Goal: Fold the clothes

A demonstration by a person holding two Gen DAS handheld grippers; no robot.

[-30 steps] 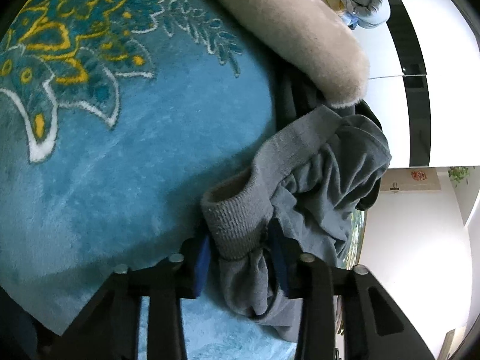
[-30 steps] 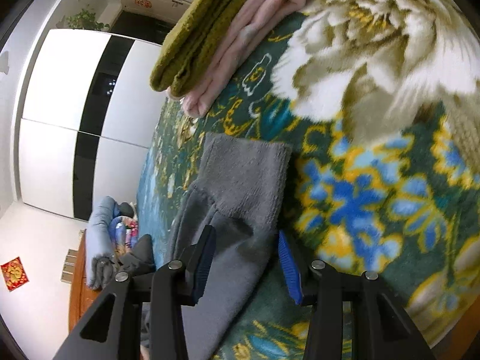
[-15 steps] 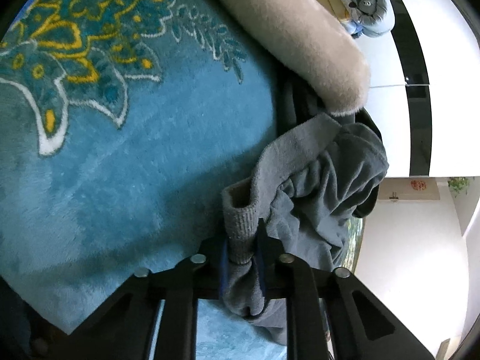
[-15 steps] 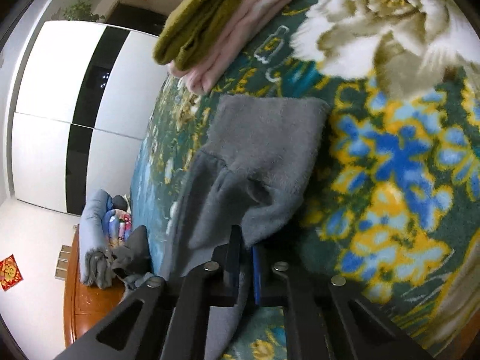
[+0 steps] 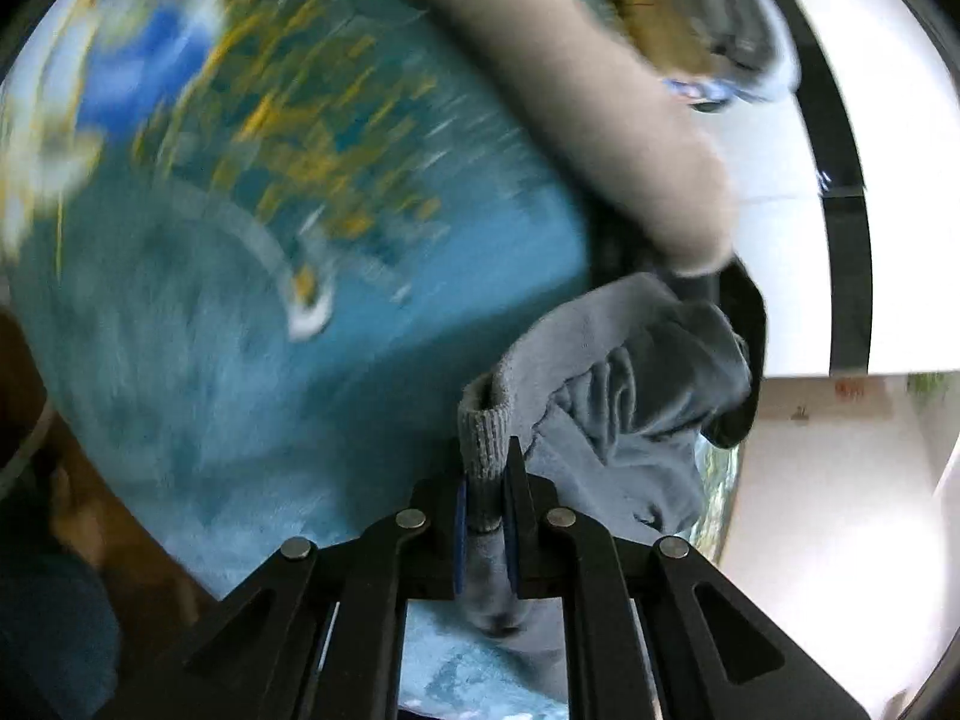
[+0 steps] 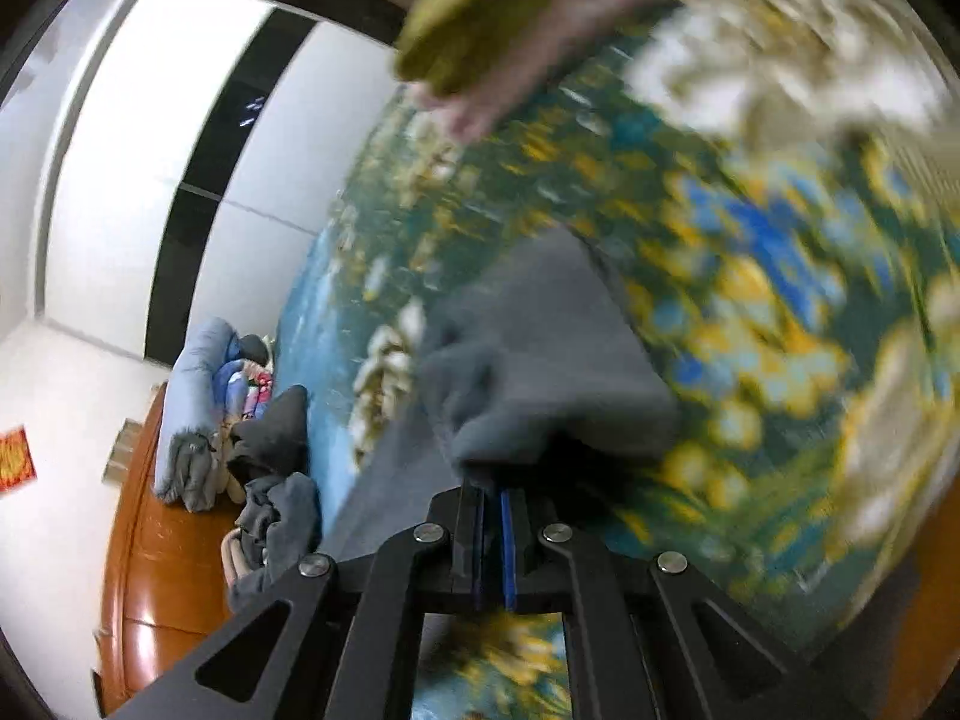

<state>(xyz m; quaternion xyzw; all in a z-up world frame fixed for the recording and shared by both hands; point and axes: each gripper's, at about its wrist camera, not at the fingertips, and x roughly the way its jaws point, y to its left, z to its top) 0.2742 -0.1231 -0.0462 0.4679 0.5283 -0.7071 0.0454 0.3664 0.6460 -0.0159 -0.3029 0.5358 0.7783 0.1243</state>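
A grey garment (image 5: 624,396) with a ribbed cuff hangs bunched in front of my left gripper (image 5: 485,480), which is shut on the cuff, above a blue flowered blanket (image 5: 252,312). In the right wrist view my right gripper (image 6: 491,495) is shut on another ribbed end of the grey garment (image 6: 540,372), lifted off the flowered blanket (image 6: 780,312). Both views are blurred by motion.
A beige folded cloth (image 5: 588,96) lies beyond the left gripper. An olive and pink folded stack (image 6: 510,18) lies at the top of the right view. A pile of clothes (image 6: 252,438) sits on a wooden surface (image 6: 144,570). White wardrobe doors (image 6: 150,138) stand behind.
Both grippers went from open around the grey garment to shut on it. Both now lift it off the blanket, and the views blur with the motion.
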